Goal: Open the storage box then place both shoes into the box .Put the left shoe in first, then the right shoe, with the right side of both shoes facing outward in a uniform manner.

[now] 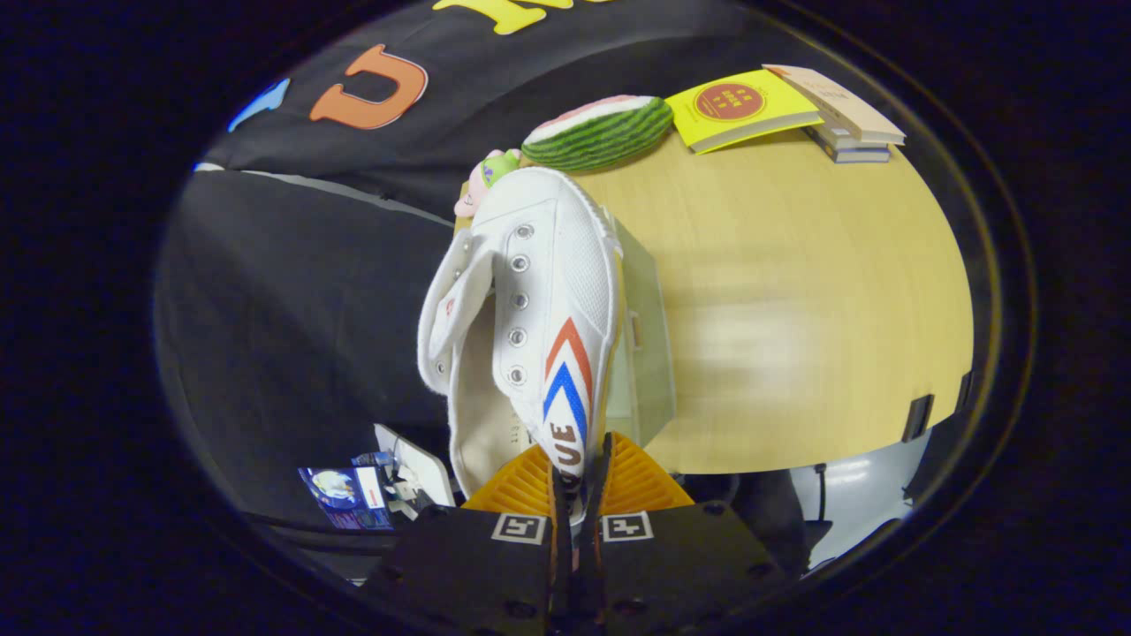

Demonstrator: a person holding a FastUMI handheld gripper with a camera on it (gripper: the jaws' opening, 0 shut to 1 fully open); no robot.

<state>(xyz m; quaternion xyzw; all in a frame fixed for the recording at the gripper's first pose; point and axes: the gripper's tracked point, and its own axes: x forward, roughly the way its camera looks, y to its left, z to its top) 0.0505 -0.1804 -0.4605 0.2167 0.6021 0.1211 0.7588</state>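
Observation:
A white canvas shoe [539, 300] with red and blue chevrons and empty eyelets hangs from my gripper [579, 481], toe pointing away from me. Both fingers press on the shoe's heel side wall, so the gripper is shut on it. The shoe's tongue flops out to the left. Behind the shoe stands a pale translucent storage box [649, 353] on the wooden table [795, 291]; the shoe covers most of it, and I cannot tell how its lid stands.
At the table's far side lie a watermelon-slice toy [601, 132], a small pink and green toy [486, 177], a yellow book [738, 108] and a stack of books [844, 110]. Left of the table hangs black cloth. Below lie small packets [353, 495].

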